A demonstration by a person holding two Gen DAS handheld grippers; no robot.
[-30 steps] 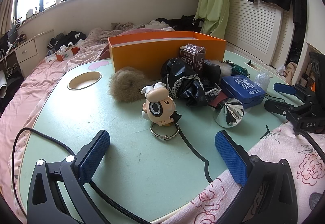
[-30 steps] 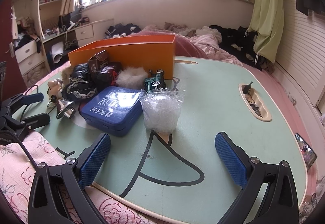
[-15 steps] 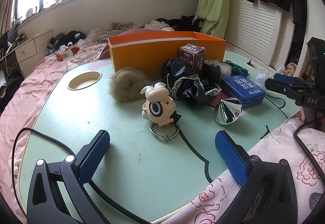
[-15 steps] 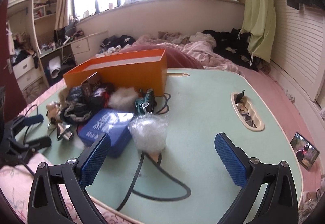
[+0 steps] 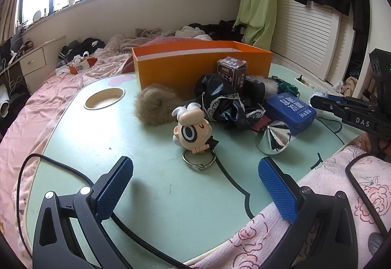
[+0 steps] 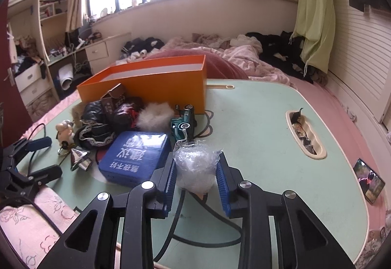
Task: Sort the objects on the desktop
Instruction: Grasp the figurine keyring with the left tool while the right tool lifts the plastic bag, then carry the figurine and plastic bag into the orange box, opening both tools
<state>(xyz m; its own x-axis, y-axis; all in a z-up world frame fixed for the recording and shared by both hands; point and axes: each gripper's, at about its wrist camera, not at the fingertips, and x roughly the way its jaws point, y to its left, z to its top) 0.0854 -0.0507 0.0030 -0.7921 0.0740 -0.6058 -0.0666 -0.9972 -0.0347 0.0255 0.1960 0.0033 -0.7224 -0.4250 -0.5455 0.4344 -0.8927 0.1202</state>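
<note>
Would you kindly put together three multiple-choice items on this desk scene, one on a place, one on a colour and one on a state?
1. Where does the toy car stand?
A. inside the orange box
B. on the table by the orange box's corner
C. on top of the blue tin

2. What colour is the flat tin with white characters?
A. blue
B. red
C. yellow

3. What lies between the right gripper's jaws?
A. the silver cone
B. nothing
C. the clear plastic bundle

Answers:
1 B: the car rests on the green table just in front of the orange box.
2 A: its lid is plainly blue.
3 C: the closing jaws stand on either side of the clear plastic bundle, while the silver cone lies off to the side.
</note>
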